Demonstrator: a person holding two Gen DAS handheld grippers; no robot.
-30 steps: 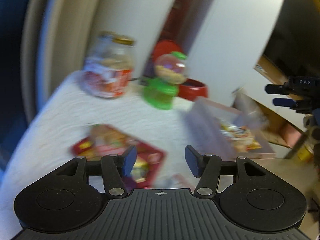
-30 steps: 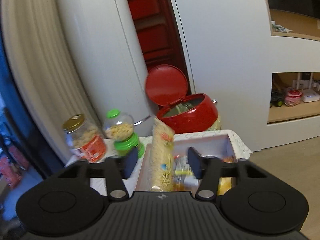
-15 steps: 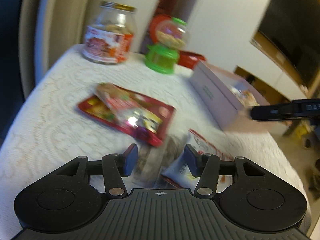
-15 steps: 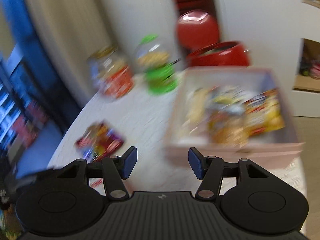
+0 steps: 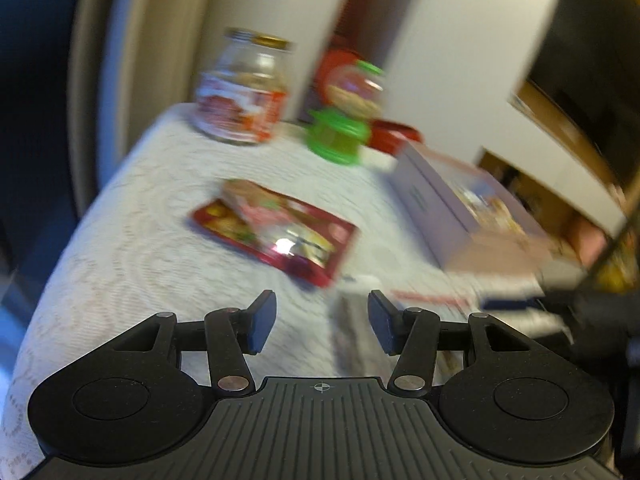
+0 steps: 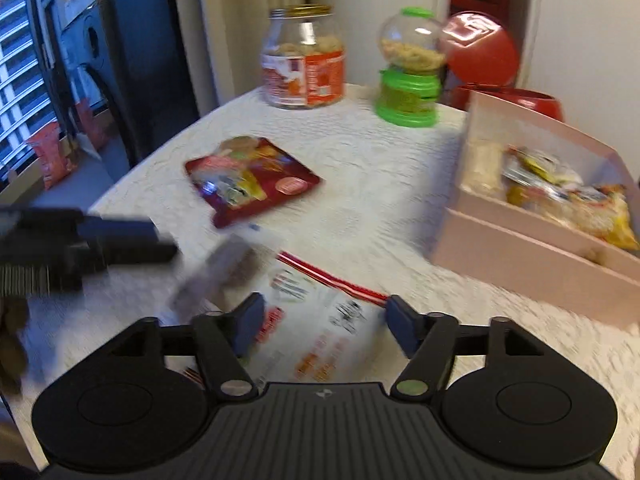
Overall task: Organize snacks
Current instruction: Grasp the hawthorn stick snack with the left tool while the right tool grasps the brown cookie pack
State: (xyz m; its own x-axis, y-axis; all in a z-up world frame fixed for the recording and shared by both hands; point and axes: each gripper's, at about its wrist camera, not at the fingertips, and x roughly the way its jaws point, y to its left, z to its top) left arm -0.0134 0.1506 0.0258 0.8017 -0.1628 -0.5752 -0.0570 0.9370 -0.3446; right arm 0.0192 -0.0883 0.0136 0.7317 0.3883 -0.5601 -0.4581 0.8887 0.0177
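right gripper (image 6: 324, 326): dropped from pink box (image 6: 532, 256) | now over white packet (image 6: 320, 320) | jaws opening

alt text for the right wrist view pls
The right gripper, jaws opening and empty, hovers over a white snack packet on the white tablecloth. Beyond lie a red snack bag, a jar, a green dispenser and a pink box of snacks.

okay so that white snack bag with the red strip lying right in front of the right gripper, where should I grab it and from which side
Judging from its pose, take the white snack bag by its near edge, coming in low from the front with the right gripper, whose jaws are opening. It lies flat on the tablecloth, so only a thin edge gives the pads purchase. The grey packet overlaps its left side; stay right of it.
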